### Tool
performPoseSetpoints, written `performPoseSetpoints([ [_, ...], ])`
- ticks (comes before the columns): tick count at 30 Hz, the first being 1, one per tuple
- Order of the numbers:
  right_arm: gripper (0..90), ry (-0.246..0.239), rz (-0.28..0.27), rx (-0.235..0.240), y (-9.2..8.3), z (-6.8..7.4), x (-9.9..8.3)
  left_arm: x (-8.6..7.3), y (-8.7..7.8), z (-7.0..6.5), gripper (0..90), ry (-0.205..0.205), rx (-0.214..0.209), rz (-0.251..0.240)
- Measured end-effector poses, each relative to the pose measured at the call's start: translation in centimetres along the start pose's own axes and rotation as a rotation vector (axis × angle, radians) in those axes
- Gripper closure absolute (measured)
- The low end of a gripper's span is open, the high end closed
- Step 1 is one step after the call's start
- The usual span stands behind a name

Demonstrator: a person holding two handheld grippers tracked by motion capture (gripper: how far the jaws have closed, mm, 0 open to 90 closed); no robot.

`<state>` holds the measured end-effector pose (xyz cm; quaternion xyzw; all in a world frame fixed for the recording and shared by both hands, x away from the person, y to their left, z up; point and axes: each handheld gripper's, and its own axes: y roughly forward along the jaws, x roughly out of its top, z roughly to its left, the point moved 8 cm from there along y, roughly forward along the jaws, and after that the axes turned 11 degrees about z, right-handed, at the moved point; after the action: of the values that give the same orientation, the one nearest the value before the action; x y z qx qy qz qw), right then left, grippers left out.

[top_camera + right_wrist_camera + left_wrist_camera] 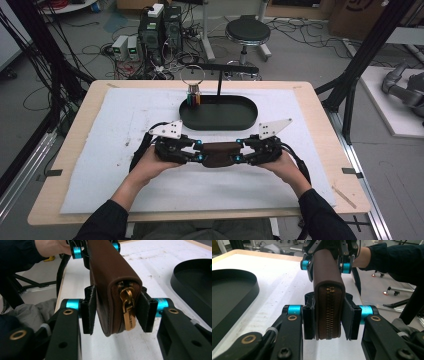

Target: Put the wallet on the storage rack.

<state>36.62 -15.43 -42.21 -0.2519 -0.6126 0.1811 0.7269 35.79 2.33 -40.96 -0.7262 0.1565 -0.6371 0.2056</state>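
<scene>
From the high view, a brown zip wallet [218, 153] is held off the white mat [100, 150] between the left gripper [198, 151] and the right gripper [238, 151], one at each end, in front of the black oval tray [218, 123]. Holding both ends keeps the wallet level and steady, so, I judge, one end can stay fixed while the other side is worked on. A small stand with coloured pieces [193, 96] sits at the tray's far edge.

In the left gripper view, the left gripper [328, 321] pinches the wallet [328, 282] at its zipped end; both pads press on its sides, so this end is firmly anchored.

In the right gripper view, the right gripper [117, 312] has its pads on both sides of the wallet [110, 272], where the gold zipper pull [129, 313] hangs. The left pad touches the leather, but a small gap shows at the right pad, so the grip looks loose, probably to leave the pull free.
</scene>
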Motion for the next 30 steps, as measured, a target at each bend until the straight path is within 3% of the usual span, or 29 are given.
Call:
performPoseSetpoints([
  [9, 65.0, -0.013, -0.008, 0.006, -0.3, 0.1, 0.1, 0.1, -0.1, 0.1, 63.8, -0.011, 0.011, -0.02],
  [12, 68.4, -0.024, -0.01, -0.002, -0.3, 0.1, 0.1, 0.1, -0.2, 0.5, 53.5, -0.044, 0.036, -0.019],
  [15, 69.0, -0.027, -0.007, -0.031, -0.5, 0.0, 0.1, 0.0, -0.5, 0.7, 46.6, -0.069, 0.056, -0.025],
  [23, 69.5, -0.011, -0.027, -0.091, -1.0, -0.7, 0.3, -0.3, -1.2, 0.9, 38.5, -0.079, 0.134, -0.014],
  [30, 69.6, 0.034, -0.048, -0.213, -1.9, -2.2, 0.6, -0.3, -2.5, 0.8, 32.3, -0.071, 0.241, -0.015],
])
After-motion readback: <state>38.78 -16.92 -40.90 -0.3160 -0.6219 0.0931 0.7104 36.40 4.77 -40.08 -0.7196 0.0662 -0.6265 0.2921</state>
